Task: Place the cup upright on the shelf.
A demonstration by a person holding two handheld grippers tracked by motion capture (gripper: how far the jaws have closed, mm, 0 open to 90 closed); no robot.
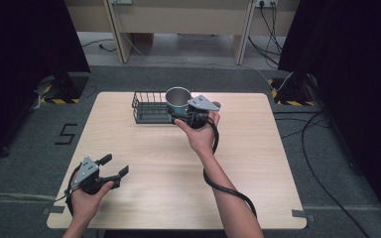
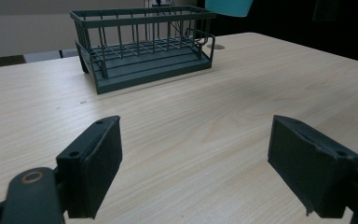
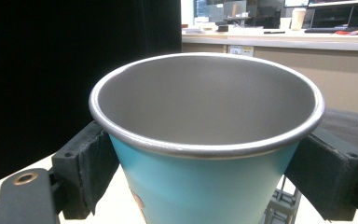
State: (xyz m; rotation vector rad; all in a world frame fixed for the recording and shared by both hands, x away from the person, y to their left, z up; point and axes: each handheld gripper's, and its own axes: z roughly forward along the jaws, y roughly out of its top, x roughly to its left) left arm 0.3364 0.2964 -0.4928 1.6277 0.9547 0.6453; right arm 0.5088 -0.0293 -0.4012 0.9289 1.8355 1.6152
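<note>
A pale wood-grain table (image 1: 144, 148) stands on grey carpet, black curtains at both sides. The right gripper (image 1: 186, 116) clamps a teal metal cup with a steel rim (image 3: 205, 154), upright, above the dark green wire rack (image 2: 142, 44). The left gripper (image 2: 196, 168) hovers low, its jaws apart.

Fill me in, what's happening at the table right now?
A person's right tongs are shut on a teal metal cup with a silver rim, held upright in the air beside the right end of the dark green wire rack near the far edge of the light wooden table. The rack looks empty. The left tongs hover open over the table's near left part, gripping nothing.
</note>
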